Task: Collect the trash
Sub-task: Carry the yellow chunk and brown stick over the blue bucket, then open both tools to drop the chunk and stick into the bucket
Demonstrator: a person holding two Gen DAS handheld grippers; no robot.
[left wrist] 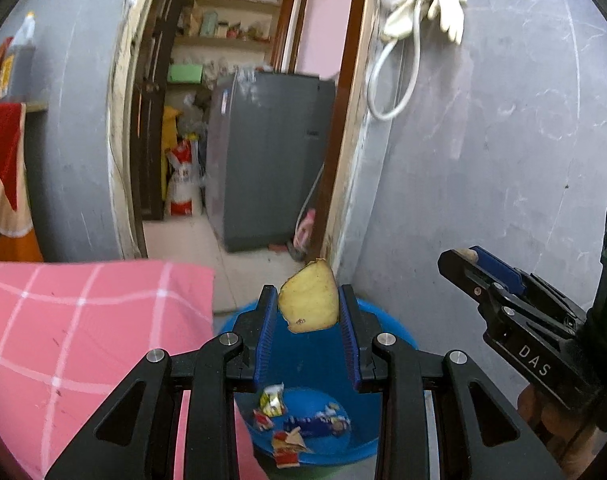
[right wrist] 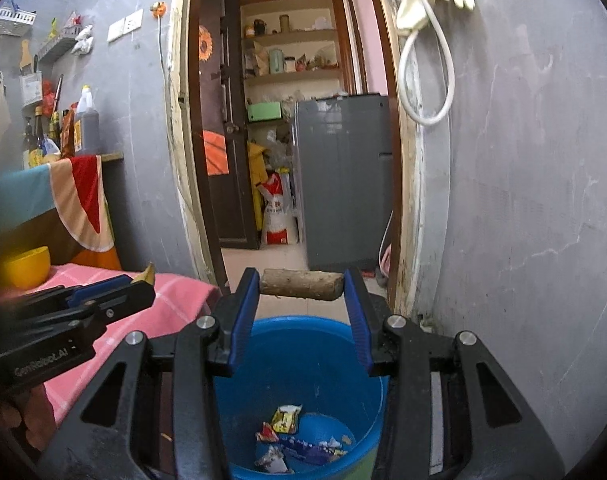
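My left gripper point(left wrist: 308, 304) is shut on a yellowish peel scrap point(left wrist: 309, 302) and holds it above the blue bin point(left wrist: 387, 332). My right gripper point(right wrist: 301, 286) is shut on a brown stick-like scrap point(right wrist: 301, 285), held crosswise above the same blue bin point(right wrist: 303, 356). Several wrappers point(right wrist: 295, 440) lie at the bin's bottom; they also show in the left wrist view point(left wrist: 299, 420). The right gripper shows in the left wrist view point(left wrist: 469, 260), and the left gripper shows in the right wrist view point(right wrist: 141, 284), to the left of the bin.
A table with a pink checked cloth point(left wrist: 83, 340) stands left of the bin, with a yellow bowl point(right wrist: 25, 266) on it. A grey wall point(right wrist: 523, 200) is on the right. An open doorway leads to a grey appliance point(right wrist: 343, 180) and shelves.
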